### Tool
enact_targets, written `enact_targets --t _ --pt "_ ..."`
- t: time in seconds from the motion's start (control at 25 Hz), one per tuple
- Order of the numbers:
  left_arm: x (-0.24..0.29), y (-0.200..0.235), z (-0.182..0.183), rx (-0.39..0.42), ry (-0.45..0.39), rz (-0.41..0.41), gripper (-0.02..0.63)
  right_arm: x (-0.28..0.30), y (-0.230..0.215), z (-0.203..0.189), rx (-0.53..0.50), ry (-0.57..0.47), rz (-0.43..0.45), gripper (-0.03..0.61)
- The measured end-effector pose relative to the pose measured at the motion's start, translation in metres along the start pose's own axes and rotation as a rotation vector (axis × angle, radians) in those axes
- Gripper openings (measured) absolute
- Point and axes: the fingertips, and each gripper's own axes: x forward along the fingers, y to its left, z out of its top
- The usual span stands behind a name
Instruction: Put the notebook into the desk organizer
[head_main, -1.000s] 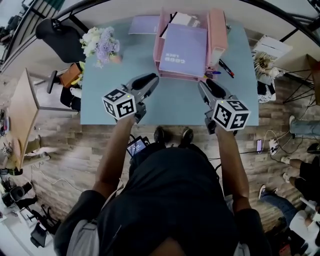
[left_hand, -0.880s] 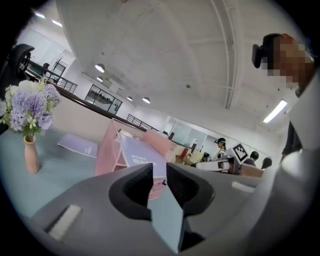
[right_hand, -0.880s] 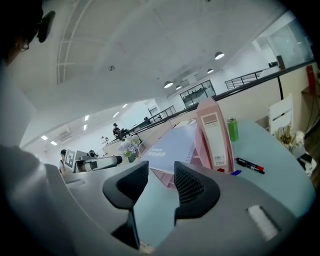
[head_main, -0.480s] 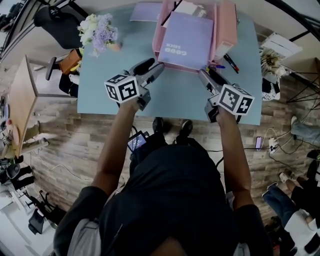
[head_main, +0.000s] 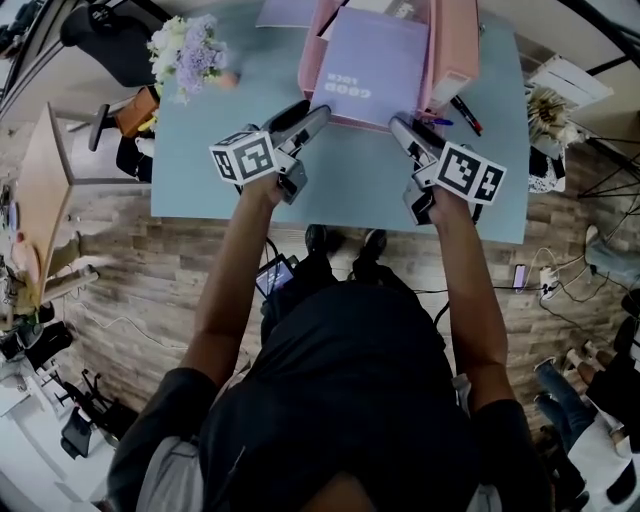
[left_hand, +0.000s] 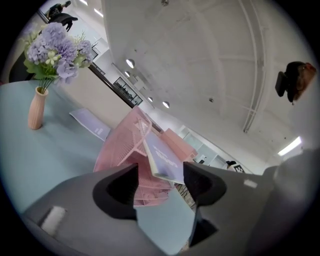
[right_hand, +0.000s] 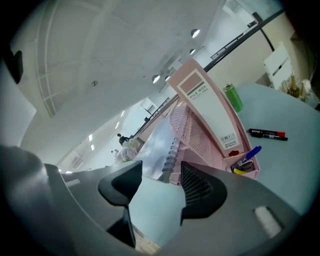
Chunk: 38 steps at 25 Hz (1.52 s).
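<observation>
**Item:** notebook (head_main: 378, 62), lilac cover, spiral-bound.

**Location:** it rests tilted in the pink desk organizer (head_main: 310, 62), far edge up inside and near edge down at the organizer's front. The spiral side faces the right gripper.

**Axis:** the long side appears to run away from the person.

**Tongs, 2 units:** the left gripper (head_main: 312, 115) and right gripper (head_main: 398, 126) both have their jaws apart and opening, with nothing pressed between the pads. Each points at 1 near corner of the notebook, which lies just ahead of both. Neither is clearly nearer.

**Edges:** the file box (right_hand: 210, 105) stands right of the notebook, with pens (head_main: 462, 108) beyond it. The vase (left_hand: 37, 107) is well apart on the left.

**Open room:** bare table (head_main: 350, 190) lies between the tongs and the table's near edge.

**Assessment:** placement looks done. The way out is probably straight back toward the person.
</observation>
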Motion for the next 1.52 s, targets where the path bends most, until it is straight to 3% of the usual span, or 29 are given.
enact_targets --t 0.32,0.48,0.68,0.76,0.92,1.0,1.24,1.52 --pt "0.009 0.007 -0.001 0.000 0.015 0.017 0.302 0.012 -0.003 0.001 0.004 0.030 0.003 0.216" --pt "0.008 0.006 -0.003 0.000 0.030 0.004 0.202 0.011 -0.001 0.001 -0.017 0.041 -0.020 0.162" --pt "0.006 -0.006 -0.001 -0.001 0.042 -0.028 0.132 0.007 0.009 0.003 -0.036 0.045 -0.028 0.087" --pt "0.003 -0.017 0.000 0.068 0.068 -0.017 0.123 0.003 0.017 0.004 -0.091 0.038 -0.040 0.077" --pt "-0.006 -0.035 -0.006 0.308 0.138 0.053 0.123 -0.004 0.031 0.003 -0.211 0.030 -0.072 0.072" --pt "-0.013 -0.041 -0.008 0.382 0.155 0.072 0.123 -0.008 0.038 0.000 -0.250 0.030 -0.079 0.072" --pt "-0.035 -0.058 -0.015 0.495 0.187 0.075 0.125 -0.021 0.057 -0.014 -0.327 0.027 -0.081 0.072" --pt "-0.058 -0.077 -0.020 0.540 0.184 0.050 0.127 -0.039 0.078 -0.027 -0.366 0.014 -0.068 0.072"
